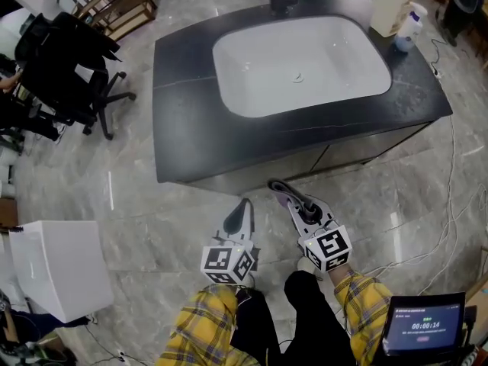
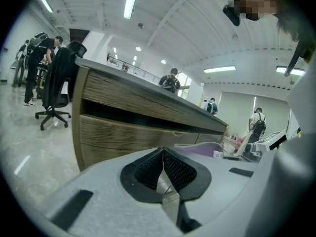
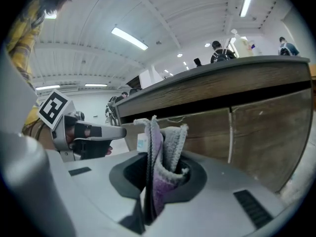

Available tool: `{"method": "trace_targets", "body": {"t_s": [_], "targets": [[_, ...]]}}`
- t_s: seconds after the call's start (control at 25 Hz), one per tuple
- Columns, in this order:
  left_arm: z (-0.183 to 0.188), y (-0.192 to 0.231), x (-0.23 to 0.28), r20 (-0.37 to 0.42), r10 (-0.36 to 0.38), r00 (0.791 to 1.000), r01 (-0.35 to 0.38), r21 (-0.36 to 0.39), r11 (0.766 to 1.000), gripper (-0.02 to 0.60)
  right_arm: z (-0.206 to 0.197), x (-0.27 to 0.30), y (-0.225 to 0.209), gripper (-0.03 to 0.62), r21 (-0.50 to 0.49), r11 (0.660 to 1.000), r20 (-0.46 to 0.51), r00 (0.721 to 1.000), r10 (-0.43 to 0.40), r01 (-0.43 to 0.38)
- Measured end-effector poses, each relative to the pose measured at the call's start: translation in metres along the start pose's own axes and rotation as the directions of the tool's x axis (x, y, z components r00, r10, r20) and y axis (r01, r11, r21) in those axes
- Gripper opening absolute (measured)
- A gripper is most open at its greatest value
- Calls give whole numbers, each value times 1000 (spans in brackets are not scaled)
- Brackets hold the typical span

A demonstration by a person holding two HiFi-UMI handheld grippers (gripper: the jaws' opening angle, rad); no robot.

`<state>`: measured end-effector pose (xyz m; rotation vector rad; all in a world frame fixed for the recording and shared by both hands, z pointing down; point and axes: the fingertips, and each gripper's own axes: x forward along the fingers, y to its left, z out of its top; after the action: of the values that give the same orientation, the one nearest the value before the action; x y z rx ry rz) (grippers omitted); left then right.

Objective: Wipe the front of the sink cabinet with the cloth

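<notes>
While the left hand-held gripper point(image 1: 245, 204) hangs closed, the right hand-held gripper point(image 1: 278, 191) clamps the cloth point(image 3: 165, 152) by the cabinet point(image 1: 358, 149).

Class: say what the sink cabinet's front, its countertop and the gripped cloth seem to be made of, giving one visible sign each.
The brown cabinet front: probably wood or wood-look laminate, matt; streaky horizontal grain.
The dark countertop: likely stone, smooth; faint pale veins.
The purple-grey cloth in the right gripper: soft microfibre-like fabric; fuzzy, folded edges.
</notes>
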<state>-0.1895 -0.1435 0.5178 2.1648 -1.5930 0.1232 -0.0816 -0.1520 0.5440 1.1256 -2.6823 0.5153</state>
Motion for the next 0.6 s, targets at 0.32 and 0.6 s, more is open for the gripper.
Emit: {"method": "trace_targets", "body": {"t_s": [0.32,0.6], "targets": [[-11,102,-74,10,155,988,-154,-54,987,6,-30,70,102,43,-37,991,-37,992,124,-125],[-16,147,-90,16,190,982,-189,-44,981,8,-45,129,148,43,-109,974,-66,979,192,-198]]}}
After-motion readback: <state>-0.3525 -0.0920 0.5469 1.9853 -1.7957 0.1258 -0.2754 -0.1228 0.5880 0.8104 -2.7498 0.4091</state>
